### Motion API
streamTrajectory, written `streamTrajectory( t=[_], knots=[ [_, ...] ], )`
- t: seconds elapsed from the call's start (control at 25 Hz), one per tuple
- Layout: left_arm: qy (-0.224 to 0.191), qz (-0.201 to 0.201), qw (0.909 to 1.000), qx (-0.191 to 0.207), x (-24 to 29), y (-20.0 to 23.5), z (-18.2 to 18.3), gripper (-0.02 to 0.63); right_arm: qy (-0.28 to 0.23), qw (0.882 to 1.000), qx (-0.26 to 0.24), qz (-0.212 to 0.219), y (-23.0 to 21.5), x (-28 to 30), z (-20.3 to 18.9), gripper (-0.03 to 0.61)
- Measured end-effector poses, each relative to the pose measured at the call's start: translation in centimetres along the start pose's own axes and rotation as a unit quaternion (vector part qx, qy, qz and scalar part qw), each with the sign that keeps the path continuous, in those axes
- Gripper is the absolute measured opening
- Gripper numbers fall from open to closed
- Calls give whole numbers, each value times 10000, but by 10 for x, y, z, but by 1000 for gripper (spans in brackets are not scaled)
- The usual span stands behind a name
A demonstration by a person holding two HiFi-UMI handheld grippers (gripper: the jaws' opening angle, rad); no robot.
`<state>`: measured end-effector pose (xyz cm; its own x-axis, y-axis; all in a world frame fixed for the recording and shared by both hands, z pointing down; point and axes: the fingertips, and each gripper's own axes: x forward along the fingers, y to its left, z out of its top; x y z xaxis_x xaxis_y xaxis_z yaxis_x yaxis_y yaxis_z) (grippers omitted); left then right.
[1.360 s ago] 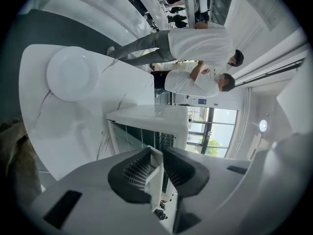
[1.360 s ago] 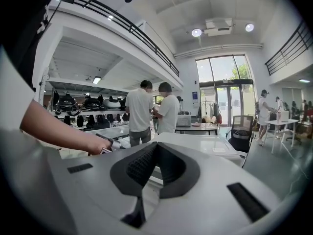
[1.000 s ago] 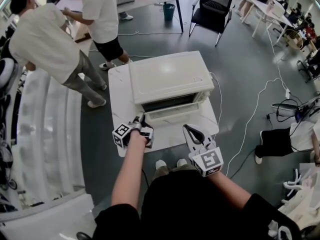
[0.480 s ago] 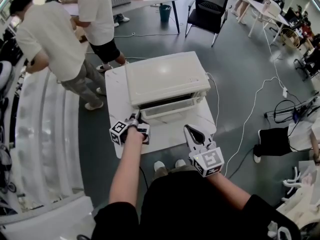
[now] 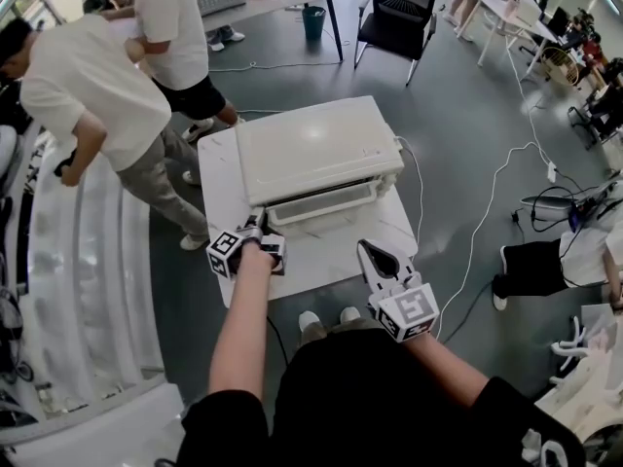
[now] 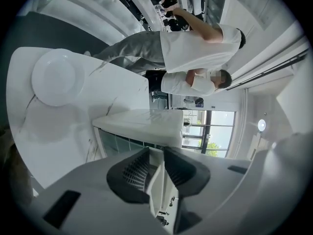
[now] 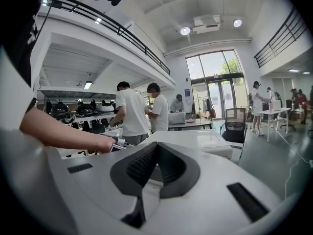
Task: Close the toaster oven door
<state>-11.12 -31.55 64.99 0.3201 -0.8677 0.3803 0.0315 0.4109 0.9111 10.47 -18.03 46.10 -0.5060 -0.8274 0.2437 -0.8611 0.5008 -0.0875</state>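
Left tongs (image 6: 155, 153) (image 5: 255, 226): released, the jaws having just been opening, with the white edge of the door (image 6: 159, 187) (image 5: 321, 202) standing between them at its left end and not pinched. Right tongs (image 7: 155, 146) (image 5: 368, 251): clenched on nothing, held over the near edge of the tabletop (image 5: 331, 253), apart from the oven. The door is raised nearly upright against the front of the toaster oven (image 5: 316, 149), which sits on the white marbled tabletop; two persons (image 5: 117, 95) in white shirts stand beyond it to the left.

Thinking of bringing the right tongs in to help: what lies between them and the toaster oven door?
Nothing but a bare stretch of white marble tabletop, seen in the head view, separates the right tongs from the toaster oven door.
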Motion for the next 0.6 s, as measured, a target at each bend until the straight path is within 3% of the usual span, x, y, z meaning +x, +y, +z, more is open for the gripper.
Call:
streamTrajectory(
  t=[0.36,0.6],
  knots=[
    [-18,-113,9999,-101,-1,-1,0,104,-5,10000,84,-16,-7,-3,1,21],
    [44,-133,9995,284,1,-6,4,100,46,9999,37,138,-2,0,-1,21]
  ],
)
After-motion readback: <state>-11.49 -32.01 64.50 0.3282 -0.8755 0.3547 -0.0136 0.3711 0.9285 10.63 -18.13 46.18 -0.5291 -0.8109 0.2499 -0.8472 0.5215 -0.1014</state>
